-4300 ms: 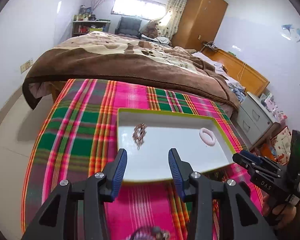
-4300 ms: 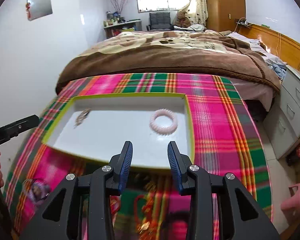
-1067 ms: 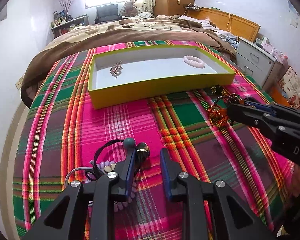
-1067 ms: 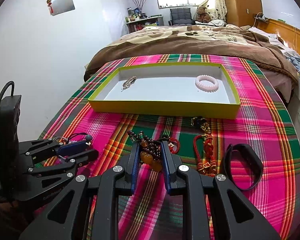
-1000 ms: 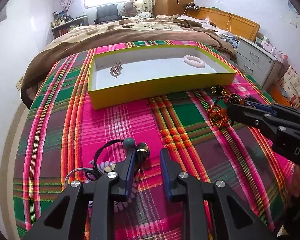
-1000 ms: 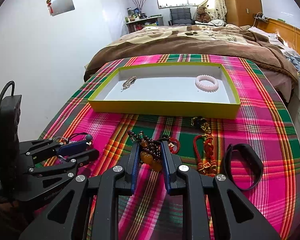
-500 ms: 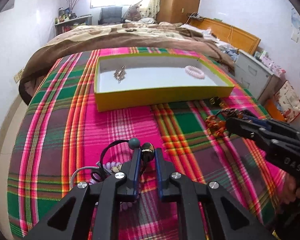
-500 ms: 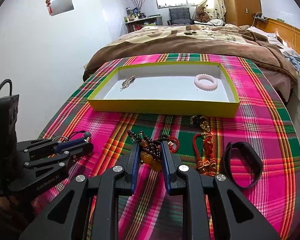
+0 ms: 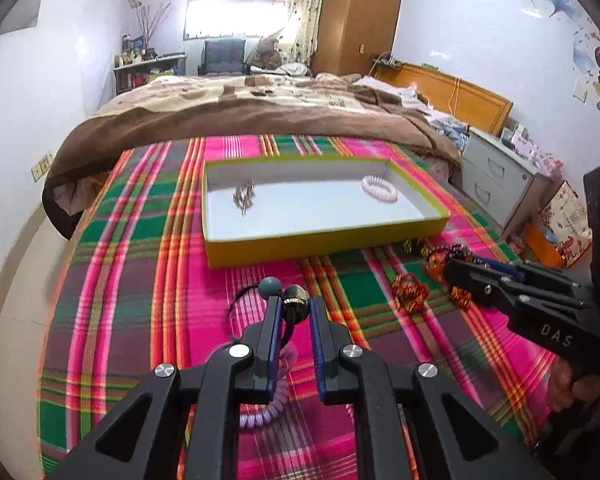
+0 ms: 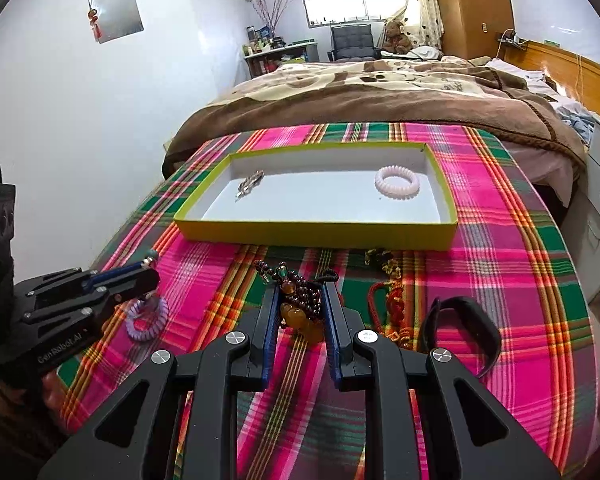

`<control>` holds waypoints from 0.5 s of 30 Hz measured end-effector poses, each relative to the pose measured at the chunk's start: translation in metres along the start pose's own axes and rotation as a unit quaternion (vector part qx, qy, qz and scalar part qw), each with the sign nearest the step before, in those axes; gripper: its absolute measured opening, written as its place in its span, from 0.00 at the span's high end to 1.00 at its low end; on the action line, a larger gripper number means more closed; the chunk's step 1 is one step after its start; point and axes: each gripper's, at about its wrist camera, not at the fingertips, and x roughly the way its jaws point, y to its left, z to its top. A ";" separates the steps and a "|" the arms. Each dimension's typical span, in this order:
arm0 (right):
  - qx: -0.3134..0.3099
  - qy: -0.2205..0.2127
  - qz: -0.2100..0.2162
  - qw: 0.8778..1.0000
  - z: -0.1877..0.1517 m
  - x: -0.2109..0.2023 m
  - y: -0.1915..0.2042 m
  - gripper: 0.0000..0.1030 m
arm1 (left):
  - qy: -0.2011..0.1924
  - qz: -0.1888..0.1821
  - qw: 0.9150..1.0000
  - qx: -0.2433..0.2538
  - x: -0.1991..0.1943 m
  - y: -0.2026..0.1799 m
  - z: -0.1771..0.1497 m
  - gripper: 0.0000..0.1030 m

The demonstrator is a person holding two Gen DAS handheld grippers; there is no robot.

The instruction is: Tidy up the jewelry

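Note:
A yellow-walled tray (image 9: 324, 246) (image 10: 316, 234) sits on the plaid cloth and holds a metal brooch (image 9: 244, 196) (image 10: 249, 184) and a pink bead bracelet (image 9: 379, 188) (image 10: 397, 182). My left gripper (image 9: 294, 304) is shut on a black cord hair tie with a teal and a gold bead (image 9: 296, 298), lifted off the cloth. My right gripper (image 10: 300, 292) is shut on a dark bead bracelet with amber stones (image 10: 300, 312), also lifted. A lilac coil hair tie (image 10: 148, 318) (image 9: 260, 412) lies under the left gripper.
A red-and-gold knotted charm (image 10: 394, 304) and a black band (image 10: 464, 328) lie on the cloth right of my right gripper. A small gold piece (image 10: 380, 258) lies by the tray's front wall. A bed with a brown blanket (image 10: 380, 92) stands behind the table.
Both grippers came back from the tray, lowered onto loose pieces and closed. In the last half second both have risen with their pieces, and the views tilt toward the tray.

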 end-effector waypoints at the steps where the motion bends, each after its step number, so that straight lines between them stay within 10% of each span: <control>1: 0.000 -0.002 0.000 1.000 0.002 -0.001 0.000 0.79 | -0.003 -0.002 1.000 0.000 -0.002 0.000 0.003 0.87; 15: -0.003 -0.028 -0.020 0.999 0.051 0.001 -0.007 0.79 | -0.033 0.009 0.999 0.005 0.002 0.011 0.058 0.87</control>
